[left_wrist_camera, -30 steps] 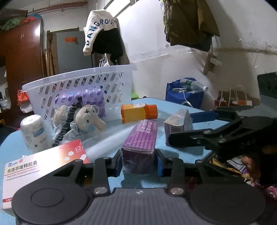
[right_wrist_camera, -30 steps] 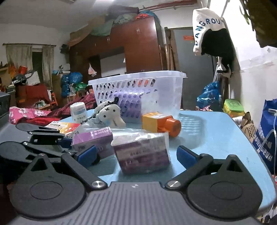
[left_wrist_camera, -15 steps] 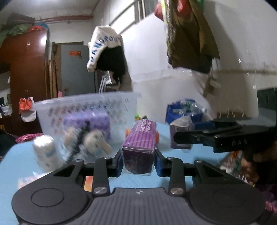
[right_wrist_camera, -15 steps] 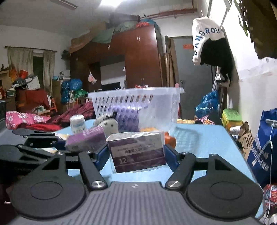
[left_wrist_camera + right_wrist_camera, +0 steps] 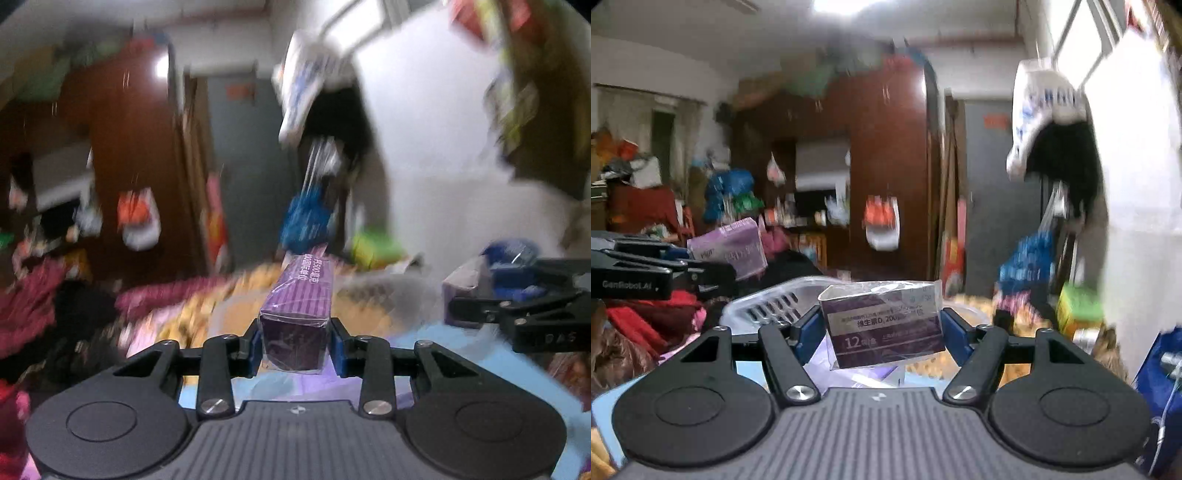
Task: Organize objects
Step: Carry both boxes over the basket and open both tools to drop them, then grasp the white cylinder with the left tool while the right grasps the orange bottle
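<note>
My left gripper (image 5: 294, 347) clamps the long purple box (image 5: 297, 314) endwise, its film wrap glossy, raised off the table. My right gripper (image 5: 880, 330) clamps the wider purple box (image 5: 884, 325) across its ends, loose crinkled wrap showing, above the perforated white basket (image 5: 775, 308), presumably for dropping in. Backgrounds are blurred.

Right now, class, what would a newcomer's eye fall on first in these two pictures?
A long purple box gripped in the left gripper, centre of its view. A plastic-wrapped purple box held in the right gripper, above the white basket. Behind both, a blurred, cluttered room.
</note>
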Demonstrator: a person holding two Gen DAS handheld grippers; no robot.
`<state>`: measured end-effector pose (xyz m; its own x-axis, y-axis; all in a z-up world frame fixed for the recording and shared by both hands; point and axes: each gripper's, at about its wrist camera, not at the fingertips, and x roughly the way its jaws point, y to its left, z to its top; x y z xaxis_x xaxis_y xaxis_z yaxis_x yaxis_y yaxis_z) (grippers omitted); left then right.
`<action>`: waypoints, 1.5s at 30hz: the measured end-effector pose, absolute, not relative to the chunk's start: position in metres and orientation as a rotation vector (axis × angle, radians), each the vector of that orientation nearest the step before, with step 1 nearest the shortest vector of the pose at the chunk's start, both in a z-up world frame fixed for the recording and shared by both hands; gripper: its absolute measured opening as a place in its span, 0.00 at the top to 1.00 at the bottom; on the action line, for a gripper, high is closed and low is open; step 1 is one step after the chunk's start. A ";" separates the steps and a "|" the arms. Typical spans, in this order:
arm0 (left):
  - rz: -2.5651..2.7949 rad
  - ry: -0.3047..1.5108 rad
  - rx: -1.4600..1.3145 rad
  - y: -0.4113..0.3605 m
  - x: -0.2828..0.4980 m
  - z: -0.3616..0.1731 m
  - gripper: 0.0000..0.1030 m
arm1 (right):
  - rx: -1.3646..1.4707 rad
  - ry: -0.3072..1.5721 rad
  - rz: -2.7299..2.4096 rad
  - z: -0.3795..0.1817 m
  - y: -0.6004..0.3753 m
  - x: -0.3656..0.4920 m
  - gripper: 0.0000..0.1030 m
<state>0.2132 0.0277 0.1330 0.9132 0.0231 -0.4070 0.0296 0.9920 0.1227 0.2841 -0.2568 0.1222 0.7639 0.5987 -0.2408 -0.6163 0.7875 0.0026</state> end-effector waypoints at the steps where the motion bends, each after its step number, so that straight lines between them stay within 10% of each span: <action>1: 0.010 0.469 0.149 0.029 0.230 0.131 0.61 | -0.077 0.287 0.648 0.122 -0.249 0.301 0.32; 15: 0.127 0.689 0.210 0.043 0.296 0.097 0.59 | -0.140 0.566 0.598 0.100 -0.217 0.365 0.31; 20: 0.129 0.557 0.233 0.036 0.260 0.104 0.26 | -0.059 0.530 0.612 0.109 -0.226 0.359 0.00; 28: 0.043 0.338 0.190 0.038 0.143 0.088 0.06 | 0.083 0.283 0.677 0.106 -0.293 0.282 0.00; 45: 0.020 0.430 0.045 0.075 0.132 0.019 0.06 | 0.083 0.550 0.643 0.015 -0.299 0.290 0.00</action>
